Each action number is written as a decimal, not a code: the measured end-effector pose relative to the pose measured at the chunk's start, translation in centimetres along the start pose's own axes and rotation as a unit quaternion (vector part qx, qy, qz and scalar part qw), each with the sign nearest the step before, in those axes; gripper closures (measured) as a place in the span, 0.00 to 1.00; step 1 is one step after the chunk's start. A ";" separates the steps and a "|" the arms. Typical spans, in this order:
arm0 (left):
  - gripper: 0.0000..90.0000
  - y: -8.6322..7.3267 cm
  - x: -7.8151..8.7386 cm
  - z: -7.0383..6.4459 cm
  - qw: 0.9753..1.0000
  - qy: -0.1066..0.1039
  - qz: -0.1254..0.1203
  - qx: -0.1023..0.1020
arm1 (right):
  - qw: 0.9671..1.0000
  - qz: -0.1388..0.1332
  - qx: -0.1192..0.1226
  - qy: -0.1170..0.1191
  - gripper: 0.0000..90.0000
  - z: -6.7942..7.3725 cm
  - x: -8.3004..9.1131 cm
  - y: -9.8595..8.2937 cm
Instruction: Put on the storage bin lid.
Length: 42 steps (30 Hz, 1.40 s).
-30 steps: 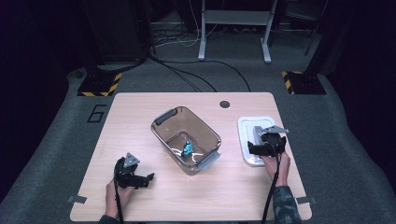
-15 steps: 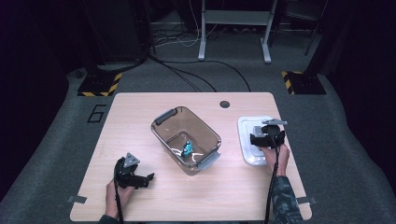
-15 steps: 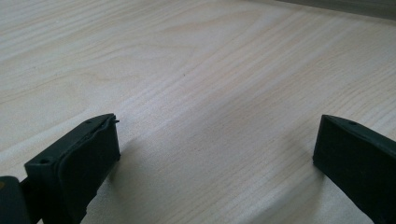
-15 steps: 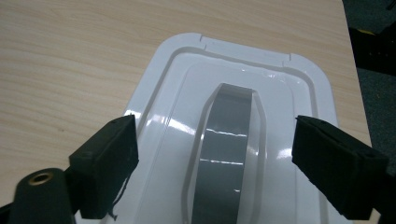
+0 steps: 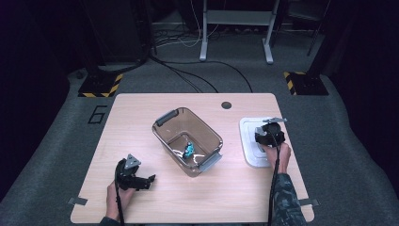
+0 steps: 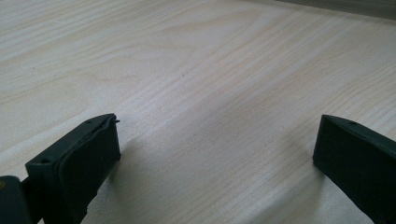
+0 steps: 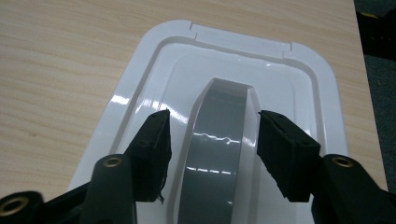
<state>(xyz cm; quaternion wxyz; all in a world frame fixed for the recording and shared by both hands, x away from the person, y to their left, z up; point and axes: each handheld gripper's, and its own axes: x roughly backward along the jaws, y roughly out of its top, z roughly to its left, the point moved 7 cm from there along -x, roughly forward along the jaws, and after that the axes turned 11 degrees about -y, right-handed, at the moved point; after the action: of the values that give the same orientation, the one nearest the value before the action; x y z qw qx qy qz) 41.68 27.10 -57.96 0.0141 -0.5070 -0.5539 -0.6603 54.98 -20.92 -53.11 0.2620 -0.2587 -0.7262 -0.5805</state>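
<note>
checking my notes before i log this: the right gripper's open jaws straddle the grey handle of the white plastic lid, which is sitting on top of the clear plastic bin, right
Not quite. The white plastic lid lies flat on the wooden table, to the right of the clear plastic bin and apart from it, as the high view shows. The rest holds: the right gripper has its open jaws on either side of the grey handle.

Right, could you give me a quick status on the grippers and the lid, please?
Right gripper open, jaws either side of the grey handle on the white lid. Left gripper open over bare table. Nothing blocking the lid.
</note>
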 end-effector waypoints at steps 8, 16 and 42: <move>0.00 0.0 0.0 0.0 1.000 0.000 -0.002 0.002 | 1.000 0.017 0.005 -0.011 0.68 0.4 -0.7 -0.3; 0.00 0.0 0.0 0.0 1.000 0.000 -0.002 0.002 | 1.000 0.017 0.007 -0.006 0.74 0.3 -0.5 -0.4; 0.00 0.0 0.0 -0.1 1.000 -0.001 0.002 0.001 | 0.999 -0.015 0.024 0.029 0.74 1.0 4.5 0.7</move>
<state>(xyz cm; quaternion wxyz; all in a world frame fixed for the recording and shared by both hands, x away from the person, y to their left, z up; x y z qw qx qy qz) 41.63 27.06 -57.94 0.0151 -0.5086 -0.5537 -0.6592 52.10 -19.52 -49.68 0.2810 -0.2242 -0.7359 -0.5737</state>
